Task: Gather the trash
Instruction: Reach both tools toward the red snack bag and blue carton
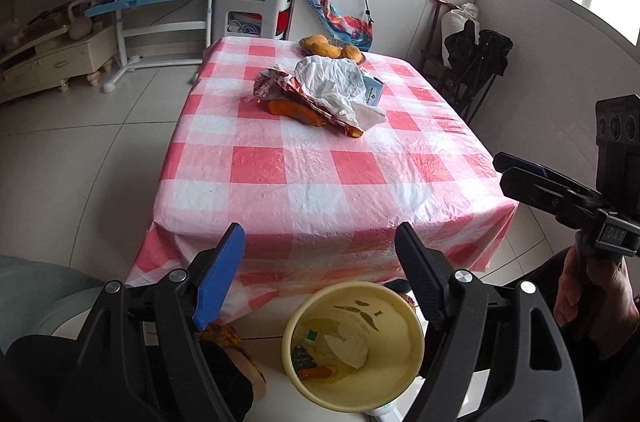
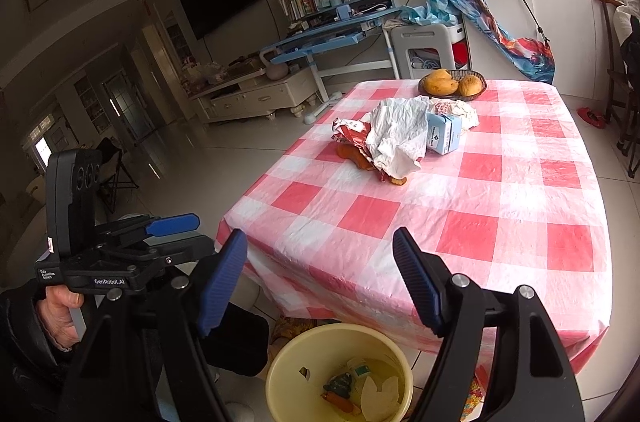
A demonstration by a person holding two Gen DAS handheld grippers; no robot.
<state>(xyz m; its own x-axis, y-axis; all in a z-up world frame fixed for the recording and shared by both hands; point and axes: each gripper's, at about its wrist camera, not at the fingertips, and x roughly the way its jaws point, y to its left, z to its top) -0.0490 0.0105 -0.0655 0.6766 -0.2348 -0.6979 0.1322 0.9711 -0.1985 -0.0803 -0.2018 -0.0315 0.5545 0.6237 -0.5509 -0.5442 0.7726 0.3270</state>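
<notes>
Nearest, below the table's front edge: yellow bin, some scraps inside. Left gripper and right gripper both hung above the bin, jaws spread, nothing held. Beyond the bin, past bare checked tablecloth: trash heap of crumpled wrapper, orange peels and blue carton, long axis crosswise, about equally near either gripper. Farthest: fruit bowl. Approach looked unobstructed.

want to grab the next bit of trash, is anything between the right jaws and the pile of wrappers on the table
Nothing visible blocks it. The right gripper is open and empty at the table's near edge, and only bare checked tablecloth lies between it and the wrappers. The yellow bin sits below, out of the path.
</notes>
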